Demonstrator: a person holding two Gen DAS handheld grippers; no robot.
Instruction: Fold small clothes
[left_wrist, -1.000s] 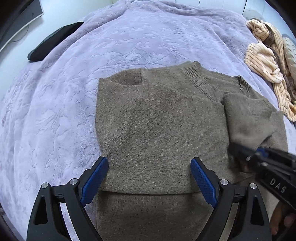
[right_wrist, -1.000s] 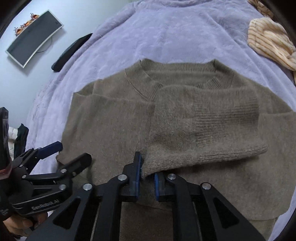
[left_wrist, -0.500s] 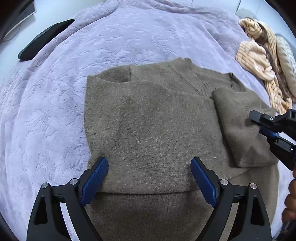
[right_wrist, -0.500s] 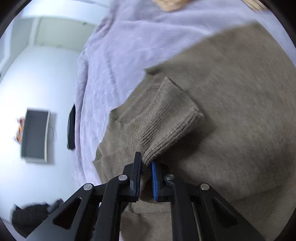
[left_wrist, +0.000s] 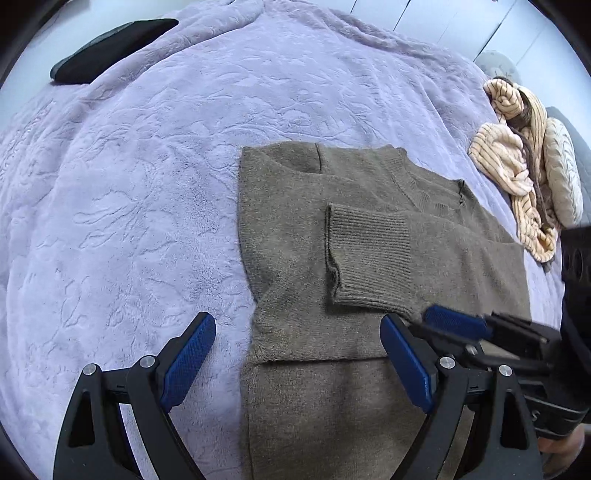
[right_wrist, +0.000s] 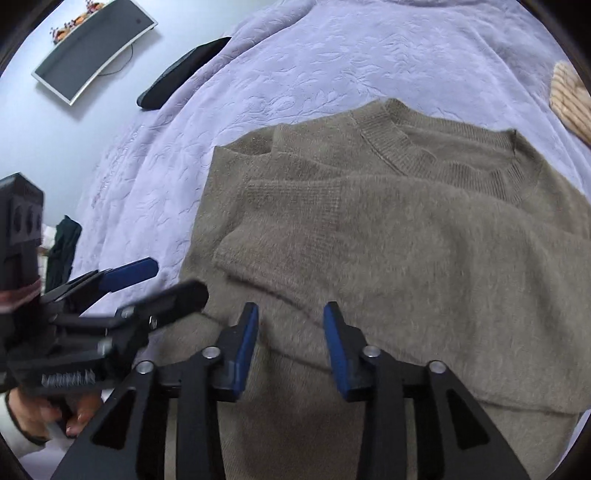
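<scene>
A brown knit sweater (left_wrist: 354, 258) lies flat on the lilac blanket (left_wrist: 147, 184), both sleeves folded across its body. The right sleeve's ribbed cuff (left_wrist: 369, 258) lies on top, near the middle. My left gripper (left_wrist: 295, 354) is open and empty, low over the sweater's left edge. My right gripper (right_wrist: 290, 339) is open and empty just above the sweater (right_wrist: 406, 240), near the folded sleeve's lower edge. It also shows in the left wrist view (left_wrist: 458, 325) at the right. The left gripper shows in the right wrist view (right_wrist: 147, 280) at the left.
A pile of cream striped clothes (left_wrist: 517, 173) lies at the blanket's far right. A flat black object (left_wrist: 110, 48) rests at the far left edge of the bed. A monitor (right_wrist: 92, 51) stands on the floor beyond.
My right gripper carried the sleeve across the sweater to the left, laid it down and opened. My left gripper shifted left, staying open.
</scene>
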